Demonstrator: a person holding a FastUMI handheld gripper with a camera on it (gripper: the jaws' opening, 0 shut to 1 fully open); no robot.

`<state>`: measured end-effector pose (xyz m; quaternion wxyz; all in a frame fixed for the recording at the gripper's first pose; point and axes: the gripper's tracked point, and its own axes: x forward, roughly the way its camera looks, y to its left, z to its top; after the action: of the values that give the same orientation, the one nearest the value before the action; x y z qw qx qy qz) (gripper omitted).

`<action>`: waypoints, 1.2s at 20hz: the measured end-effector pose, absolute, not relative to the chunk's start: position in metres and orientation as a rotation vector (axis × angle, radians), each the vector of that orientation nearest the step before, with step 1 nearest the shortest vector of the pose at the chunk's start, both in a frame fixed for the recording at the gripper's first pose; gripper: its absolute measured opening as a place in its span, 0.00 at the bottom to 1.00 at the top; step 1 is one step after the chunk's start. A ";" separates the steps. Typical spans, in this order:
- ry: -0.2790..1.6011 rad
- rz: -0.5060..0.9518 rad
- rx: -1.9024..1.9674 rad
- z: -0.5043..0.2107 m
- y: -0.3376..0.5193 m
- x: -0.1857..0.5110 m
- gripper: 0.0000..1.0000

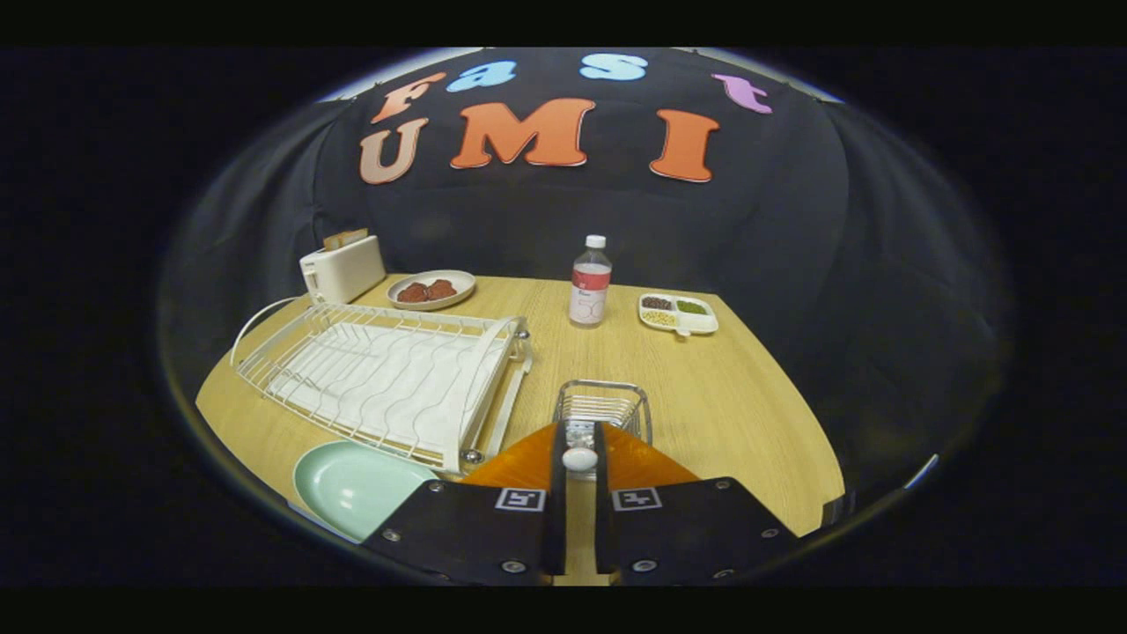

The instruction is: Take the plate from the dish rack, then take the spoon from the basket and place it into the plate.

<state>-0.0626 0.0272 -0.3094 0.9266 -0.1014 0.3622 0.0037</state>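
A light wooden table (722, 396) is seen in a booth walled with black cloth (493, 220). At the upper left of the tabletop a white toaster (342, 269) is set, with slices of bread showing in its slots, and just right of it a shallow plate of reddish-brown food (431, 289) is placed. Near the top centre a clear bottle (590, 282) with a white cap is stood upright, and to its right a white divided tray (678, 313) holding dark, green and yellow contents is laid. The white wire dish rack (387, 379) is spread over the left-centre of the frame, and no dishes are seen in it. The pale green plate (352, 489) is rested on the table at the lower left, just in front of the rack's near corner and left of the gripper (579, 449). The small wire basket (604, 407) is found at lower centre, just ahead of the fingertips. The fingers are drawn close together, and a small white rounded end, taken to be the spoon (579, 457) handle, is pinched between them at the tips, right at the basket's near edge. The rest of the spoon is hidden by the fingers.
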 end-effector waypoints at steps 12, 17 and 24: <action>0.645 0.046 -0.037 -0.210 0.033 -0.057 0.13; 0.656 0.132 -0.031 -0.199 0.061 -0.078 0.13; 0.708 0.286 -0.012 -0.201 0.118 -0.114 0.13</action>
<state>-0.1137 0.1179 -0.2011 0.9280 -0.0058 0.3456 0.1394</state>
